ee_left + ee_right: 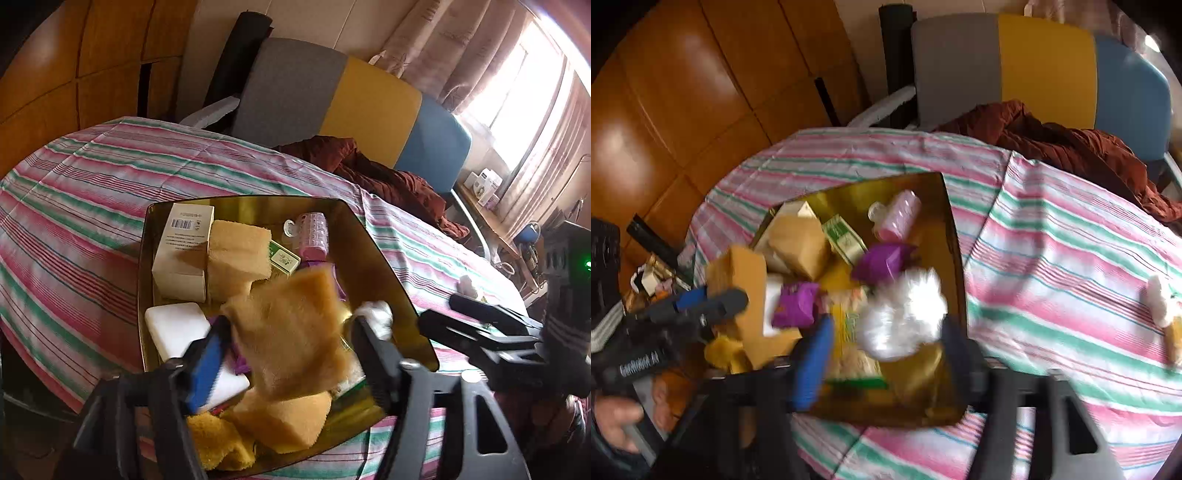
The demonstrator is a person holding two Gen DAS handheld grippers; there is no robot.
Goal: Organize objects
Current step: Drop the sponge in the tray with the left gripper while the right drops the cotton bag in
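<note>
A gold tray [376,251] sits on the striped cloth, full of sponges, boxes, a pink bottle [314,232] and purple packets. My left gripper [291,350] is over its near end with open jaws; a blurred tan sponge [291,332] sits loose between the fingers, above the pile. My right gripper [886,354] is open over the tray [949,206], with a blurred white fluffy ball [905,317] between its fingers. The right gripper also shows in the left wrist view [480,325].
A white fluffy item [1161,306] and a yellow piece [1176,339] lie on the cloth to the right. A brown garment [388,177] is heaped at the far edge by a grey, yellow and blue chair [369,99]. Wooden cabinets [92,55] stand to the left.
</note>
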